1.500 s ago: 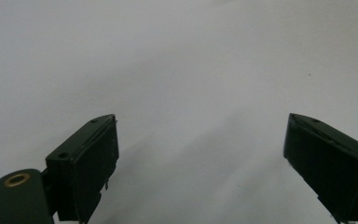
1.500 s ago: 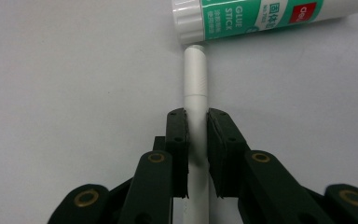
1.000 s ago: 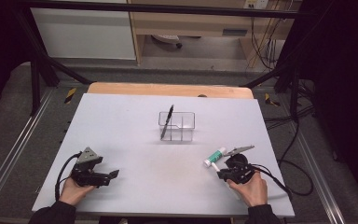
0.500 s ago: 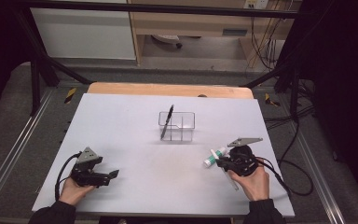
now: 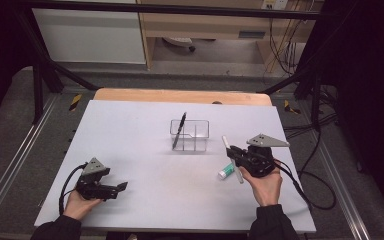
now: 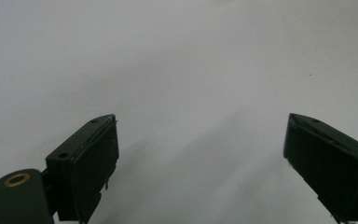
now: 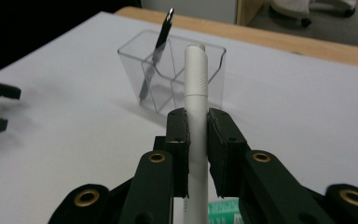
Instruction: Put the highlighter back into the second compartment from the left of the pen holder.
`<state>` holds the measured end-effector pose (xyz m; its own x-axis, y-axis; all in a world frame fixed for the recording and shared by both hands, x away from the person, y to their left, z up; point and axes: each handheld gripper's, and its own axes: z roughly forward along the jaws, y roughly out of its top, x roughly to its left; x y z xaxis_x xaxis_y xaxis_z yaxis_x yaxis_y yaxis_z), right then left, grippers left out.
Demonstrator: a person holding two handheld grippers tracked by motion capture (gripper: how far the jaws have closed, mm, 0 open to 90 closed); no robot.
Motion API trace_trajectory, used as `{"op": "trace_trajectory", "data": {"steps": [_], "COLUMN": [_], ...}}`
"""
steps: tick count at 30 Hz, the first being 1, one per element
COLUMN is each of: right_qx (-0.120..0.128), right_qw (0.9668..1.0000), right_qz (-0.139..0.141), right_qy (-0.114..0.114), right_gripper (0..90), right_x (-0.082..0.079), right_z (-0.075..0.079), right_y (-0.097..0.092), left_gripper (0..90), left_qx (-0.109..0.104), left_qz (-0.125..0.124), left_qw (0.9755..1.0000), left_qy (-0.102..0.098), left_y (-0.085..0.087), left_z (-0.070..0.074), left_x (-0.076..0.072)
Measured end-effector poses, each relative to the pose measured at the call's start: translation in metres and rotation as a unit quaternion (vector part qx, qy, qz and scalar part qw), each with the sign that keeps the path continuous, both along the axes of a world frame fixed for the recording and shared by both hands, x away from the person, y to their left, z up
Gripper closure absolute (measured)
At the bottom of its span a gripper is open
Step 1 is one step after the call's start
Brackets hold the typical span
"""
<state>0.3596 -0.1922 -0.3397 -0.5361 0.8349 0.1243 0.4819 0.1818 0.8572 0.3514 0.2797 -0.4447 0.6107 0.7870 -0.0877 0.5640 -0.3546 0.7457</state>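
High view: the right gripper [image 5: 234, 156] was held above the near right part of the white table [image 5: 130, 135], its jaws clamped on a white pen [image 5: 231, 159] that ran lengthwise between them, one end pointing away toward the clear holder [image 5: 190, 135], the other end toward the person. A teal-capped tube [image 5: 225, 171] lay on the table just beside the pen's near end. The clear holder stood near the middle of the table, well apart from both grippers, with a black pen [image 5: 179, 130] leaning in its left compartment, tip up and tilted to the right. The left gripper [image 5: 120, 188] rested at the near left of the table, jaws apart, nothing between them. Left gripper view: the two black jaws stood wide apart over bare white table surface. Right gripper view: the jaws were pressed against both sides of the white pen [image 7: 196, 93], which rose upright between the pads and stuck out well past them, its rounded end lined up with the clear holder [image 7: 177, 74] behind. The black pen [image 7: 157, 49] leaned in the holder's left compartment. A bit of the teal tube [image 7: 220, 207] showed below the jaws.
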Motion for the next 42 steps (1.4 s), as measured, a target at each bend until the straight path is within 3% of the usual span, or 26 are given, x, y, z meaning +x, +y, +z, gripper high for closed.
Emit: {"op": "trace_trajectory", "data": {"steps": [4,12,22,27,42], "right_qx": [0.023,0.048,0.085,0.098,0.115], "right_qw": [0.9992,0.9966,0.9888,0.9859,0.9821], "right_qz": [-0.009,-0.018,-0.034,-0.032,-0.033], "right_qy": [-0.032,-0.065,-0.119,-0.132,-0.146], "right_gripper": [79.3,79.3,79.3,79.3,79.2], "right_x": [0.005,0.019,0.040,0.053,0.089], "right_z": [0.005,0.010,0.017,0.019,0.017], "right_y": [0.004,0.015,0.034,0.044,0.070], "left_gripper": [10.1,10.1,10.1,10.1,10.1], "left_qx": [0.001,-0.001,-0.001,-0.001,-0.002], "left_qz": [-0.001,-0.001,0.000,0.000,-0.001], "left_qw": [1.0000,1.0000,1.0000,1.0000,1.0000], "left_qy": [0.000,0.000,0.001,0.001,0.001], "left_y": [0.000,0.000,0.000,0.001,0.001], "left_z": [0.000,0.000,-0.001,-0.001,-0.001], "left_x": [0.000,0.000,0.001,0.001,0.001]}}
